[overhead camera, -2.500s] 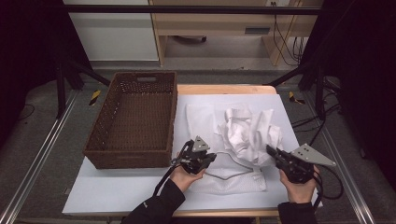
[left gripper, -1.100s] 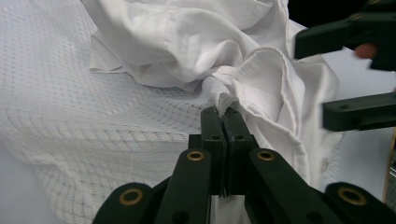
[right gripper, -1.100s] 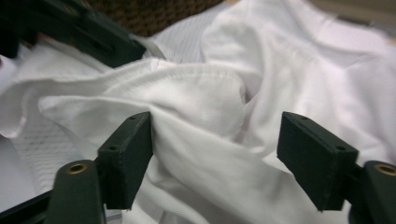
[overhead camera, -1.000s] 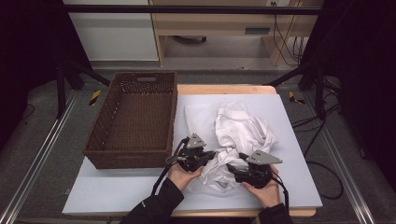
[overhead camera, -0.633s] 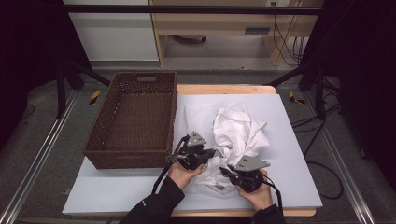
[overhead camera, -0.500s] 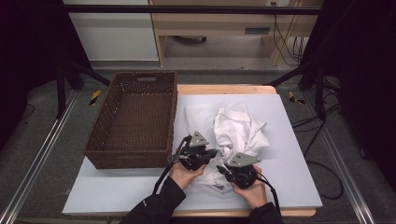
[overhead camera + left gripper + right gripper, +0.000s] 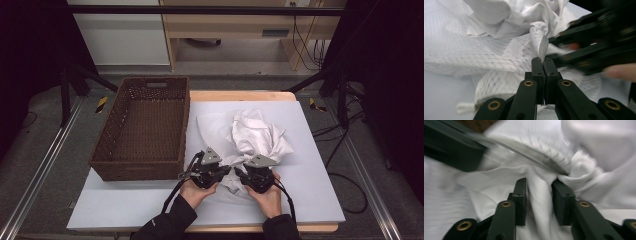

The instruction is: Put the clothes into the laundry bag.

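Note:
A crumpled white garment (image 7: pixel 256 136) lies on the pale mat, with a white mesh layer (image 7: pixel 461 50) under it. My left gripper (image 7: pixel 228 170) is shut on a raised edge of the mesh fabric (image 7: pixel 541 45), which stands up from its closed jaws (image 7: pixel 545 63). My right gripper (image 7: pixel 239 176) faces it tip to tip, close beside it. Its jaws have just been opening and stand apart, with a loose fold of white cloth (image 7: pixel 539 195) between the pads (image 7: pixel 521 192). The right gripper (image 7: pixel 596 37) looms blurred at the right of the left gripper view.
A brown woven basket (image 7: pixel 186 125) stands left of the garment with nothing in it. Bare mat (image 7: pixel 315 175) lies to the right of the hands and along the front edge. Cables trail from both grippers toward the person.
My right gripper has travelled left across the garment's near edge until it meets the left gripper, drawing cloth with it. The left gripper has stayed put, shut on the fabric.

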The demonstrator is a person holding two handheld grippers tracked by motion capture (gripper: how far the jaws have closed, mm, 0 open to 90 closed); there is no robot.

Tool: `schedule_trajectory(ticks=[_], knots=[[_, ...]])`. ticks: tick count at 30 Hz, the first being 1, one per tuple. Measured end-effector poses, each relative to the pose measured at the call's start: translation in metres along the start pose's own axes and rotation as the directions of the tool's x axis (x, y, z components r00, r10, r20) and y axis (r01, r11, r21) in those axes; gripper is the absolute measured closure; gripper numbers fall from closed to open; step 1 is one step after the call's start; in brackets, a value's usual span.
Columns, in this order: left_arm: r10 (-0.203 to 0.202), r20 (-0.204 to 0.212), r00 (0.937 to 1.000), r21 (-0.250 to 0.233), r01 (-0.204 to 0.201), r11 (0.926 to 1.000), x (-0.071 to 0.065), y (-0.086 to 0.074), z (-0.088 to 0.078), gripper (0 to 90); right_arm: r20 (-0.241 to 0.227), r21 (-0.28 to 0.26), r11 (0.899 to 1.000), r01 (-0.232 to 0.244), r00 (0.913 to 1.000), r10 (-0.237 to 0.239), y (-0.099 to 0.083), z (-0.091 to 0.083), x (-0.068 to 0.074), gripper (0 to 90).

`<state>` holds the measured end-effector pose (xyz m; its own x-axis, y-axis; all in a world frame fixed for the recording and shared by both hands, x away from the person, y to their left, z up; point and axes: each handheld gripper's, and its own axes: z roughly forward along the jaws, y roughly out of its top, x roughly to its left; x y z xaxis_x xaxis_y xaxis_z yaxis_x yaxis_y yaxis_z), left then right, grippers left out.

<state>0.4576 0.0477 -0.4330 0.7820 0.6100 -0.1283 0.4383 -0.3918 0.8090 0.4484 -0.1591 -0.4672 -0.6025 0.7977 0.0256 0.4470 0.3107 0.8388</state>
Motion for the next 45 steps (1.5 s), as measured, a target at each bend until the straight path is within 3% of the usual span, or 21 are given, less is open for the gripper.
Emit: schedule_trajectory(ticks=[3, 5, 6, 7, 9, 11, 12, 13, 14, 16, 17, 19, 23, 26, 30, 33, 38, 41, 43, 45], knots=[[-0.005, -0.01, 0.9999, 0.001, 0.005, 1.0, 0.003, 0.0, 0.001, 88.8, -0.004, -0.08, 0.997, 0.014, 0.9999, -0.015, 0.003, -0.03, -0.004, 57.0], [-0.004, -0.011, 0.9999, 0.001, 0.004, 1.0, 0.003, 0.0, 0.002, 88.8, 0.081, -0.086, 0.996, 0.03, 0.9964, -0.023, 0.005, -0.045, -0.013, 48.4], [-0.002, -0.012, 0.9999, 0.002, 0.002, 1.0, 0.003, -0.001, 0.002, 88.8, 0.137, -0.084, 0.996, 0.04, 0.9902, -0.028, 0.005, -0.049, -0.021, 40.8], [0.002, -0.014, 0.9999, 0.003, -0.001, 1.0, 0.003, -0.001, 0.002, 88.8, 0.183, -0.081, 0.996, 0.026, 0.983, -0.011, 0.004, -0.051, -0.03, 33.2], [0.013, -0.02, 0.9997, 0.007, -0.013, 0.9999, 0.002, -0.001, 0.002, 88.8, 0.245, -0.082, 0.996, -0.033, 0.9681, 0.053, -0.001, -0.05, -0.048, 28.3], [0.02, -0.022, 0.9996, 0.01, -0.019, 0.9998, 0.001, -0.002, 0.004, 88.7, 0.261, -0.067, 0.994, -0.084, 0.9602, 0.099, -0.008, -0.043, -0.063, 30.0], [0.02, -0.021, 0.9996, 0.013, -0.02, 0.9997, 0.001, -0.003, 0.004, 88.7, 0.249, -0.054, 0.993, -0.102, 0.9619, 0.113, -0.012, -0.039, -0.067, 33.4], [0.02, -0.021, 0.9996, 0.013, -0.02, 0.9997, 0.001, -0.003, 0.005, 88.7, 0.234, -0.038, 0.993, -0.111, 0.9652, 0.117, -0.015, -0.033, -0.07, 40.0], [0.02, -0.02, 0.9996, 0.017, -0.02, 0.9997, 0.001, -0.003, 0.006, 88.7, 0.215, -0.01, 0.993, -0.118, 0.9695, 0.117, -0.019, -0.028, -0.071, 54.1], [0.02, -0.021, 0.9996, 0.02, -0.02, 0.9996, 0.001, -0.004, 0.007, 88.7, 0.186, 0.024, 0.995, -0.101, 0.9779, 0.095, -0.021, -0.025, -0.068, 81.7], [0.018, -0.021, 0.9996, 0.02, -0.018, 0.9996, 0.001, -0.004, 0.007, 88.7, 0.18, 0.01, 0.996, -0.086, 0.9801, 0.083, -0.02, -0.028, -0.065, 88.1], [0.009, -0.021, 0.9997, 0.017, -0.009, 0.9998, 0.001, -0.004, 0.008, 88.7, 0.139, -0.056, 0.995, -0.086, 0.9859, 0.093, -0.014, -0.042, -0.059, 88.9], [-0.011, -0.02, 0.9997, 0.015, 0.011, 0.9998, 0.002, -0.001, 0.009, 88.8, -0.003, -0.18, 0.984, -0.003, 1.0, 0.002, -0.001, -0.068, -0.038, 89.0], [-0.014, -0.021, 0.9997, 0.011, 0.014, 0.9998, 0.001, 0.002, 0.009, 88.8, -0.088, -0.172, 0.983, 0.058, 0.9934, -0.074, 0.002, -0.064, -0.015, 88.9], [-0.008, -0.021, 0.9998, -0.008, 0.008, 0.9999, -0.002, 0.01, 0.003, 88.8, -0.137, -0.105, 0.986, 0.13, 0.9801, -0.144, 0.001, -0.036, 0.009, 88.7], [-0.007, -0.018, 0.9998, -0.026, 0.007, 0.9996, -0.003, 0.015, -0.002, 88.9, -0.14, -0.037, 0.989, 0.142, 0.9794, -0.146, 0.0, -0.014, 0.017, 88.7], [0.0, 0.003, 1.0, -0.023, 0.0, 0.9997, -0.006, 0.013, -0.005, 89.0, -0.075, 0.033, 0.992, 0.119, 0.9904, -0.116, 0.002, 0.015, 0.013, 88.7], [0.001, 0.005, 1.0, -0.013, -0.001, 0.9999, -0.007, 0.007, -0.003, 89.0, 0.007, 0.042, 0.996, 0.077, 0.997, -0.077, 0.005, 0.029, 0.009, 88.7], [-0.007, 0.003, 1.0, -0.005, 0.007, 1.0, -0.005, 0.002, -0.001, 89.0, 0.074, 0.036, 0.998, 0.054, 0.9957, -0.056, 0.006, 0.034, 0.008, 88.7], [-0.019, 0.005, 0.9998, 0.0, 0.019, 0.9998, -0.001, -0.002, 0.001, 88.9, 0.099, 0.046, 0.997, 0.056, 0.9932, -0.06, 0.006, 0.039, 0.01, 88.4]])
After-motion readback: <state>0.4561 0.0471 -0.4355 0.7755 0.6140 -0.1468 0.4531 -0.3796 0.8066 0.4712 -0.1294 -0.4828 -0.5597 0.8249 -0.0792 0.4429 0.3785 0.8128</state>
